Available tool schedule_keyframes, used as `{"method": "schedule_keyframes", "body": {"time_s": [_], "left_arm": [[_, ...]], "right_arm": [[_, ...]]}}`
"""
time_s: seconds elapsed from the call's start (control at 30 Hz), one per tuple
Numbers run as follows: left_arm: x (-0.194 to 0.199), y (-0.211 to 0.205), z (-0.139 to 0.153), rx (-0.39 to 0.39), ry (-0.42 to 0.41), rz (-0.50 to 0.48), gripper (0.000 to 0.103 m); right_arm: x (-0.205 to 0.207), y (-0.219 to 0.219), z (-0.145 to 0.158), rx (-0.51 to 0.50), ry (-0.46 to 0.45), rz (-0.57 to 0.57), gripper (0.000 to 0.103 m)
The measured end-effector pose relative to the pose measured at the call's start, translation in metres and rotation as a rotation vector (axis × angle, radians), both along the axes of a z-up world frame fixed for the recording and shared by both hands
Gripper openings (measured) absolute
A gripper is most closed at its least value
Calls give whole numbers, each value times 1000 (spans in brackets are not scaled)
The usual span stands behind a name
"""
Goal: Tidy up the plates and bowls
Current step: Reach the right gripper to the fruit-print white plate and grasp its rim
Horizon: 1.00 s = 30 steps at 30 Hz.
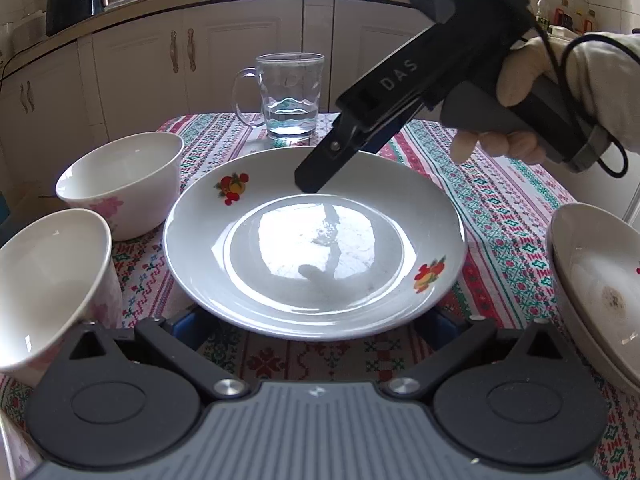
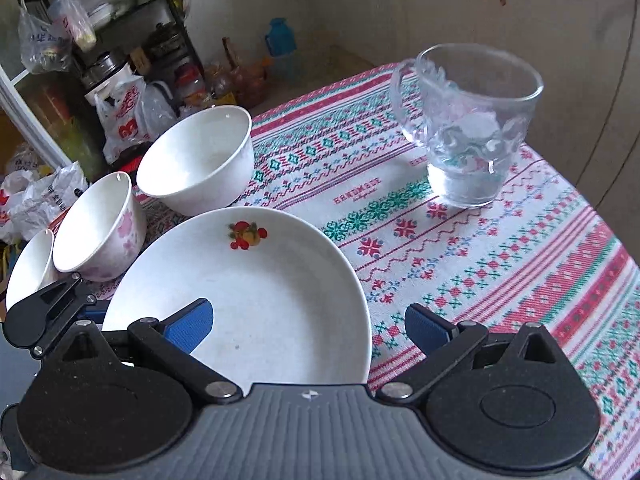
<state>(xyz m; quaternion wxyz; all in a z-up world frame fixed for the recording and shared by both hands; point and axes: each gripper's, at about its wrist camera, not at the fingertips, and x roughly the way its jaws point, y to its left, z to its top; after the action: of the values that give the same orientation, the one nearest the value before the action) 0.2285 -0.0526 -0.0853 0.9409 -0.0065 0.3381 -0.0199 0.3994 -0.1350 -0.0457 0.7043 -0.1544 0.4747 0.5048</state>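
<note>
Sorting barely begun on the patterned desk [image 2: 460,248]: fruit-printed plate [image 1: 316,240] central, three white bowls [image 2: 200,164] loose at left, plates [image 1: 600,280] stacked at right, glass mug [image 1: 290,96] behind, right gripper [image 2: 308,320] spread empty over plate, left gripper fingers hidden, state undeterminable.

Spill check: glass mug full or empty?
Partly filled: the glass mug stands upright with water low in it, its surface line visible near the bottom.

Three white bowls [image 2: 200,160], two plates [image 1: 316,240], one glass mug [image 1: 290,94], two tools [image 2: 308,324]
</note>
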Motion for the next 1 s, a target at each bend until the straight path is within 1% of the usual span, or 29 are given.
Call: {"method": "schedule_keyframes", "body": {"time_s": [0.1, 0.23, 0.33, 0.4, 0.7, 0.87, 1.0], "left_arm": [[0, 0, 0, 3, 0, 2, 102], [-1, -1, -1, 7, 0, 3, 102], [0, -2, -1, 9, 0, 5, 102], [0, -1, -1, 11, 1, 6, 102], [0, -3, -1, 21, -1, 9, 101], [-2, -6, 0, 37, -6, 4, 101], [-7, -11, 2, 89, -27, -11, 100]], "right_arm": [[4, 5, -4, 7, 53, 46, 103], [6, 9, -6, 7, 89, 96, 103], [11, 10, -5, 30, 160, 134, 103], [12, 12, -5, 33, 183, 156, 103], [19, 20, -3, 44, 212, 170, 103], [17, 20, -4, 43, 201, 162, 103], [15, 18, -4, 39, 190, 156, 103]]}}
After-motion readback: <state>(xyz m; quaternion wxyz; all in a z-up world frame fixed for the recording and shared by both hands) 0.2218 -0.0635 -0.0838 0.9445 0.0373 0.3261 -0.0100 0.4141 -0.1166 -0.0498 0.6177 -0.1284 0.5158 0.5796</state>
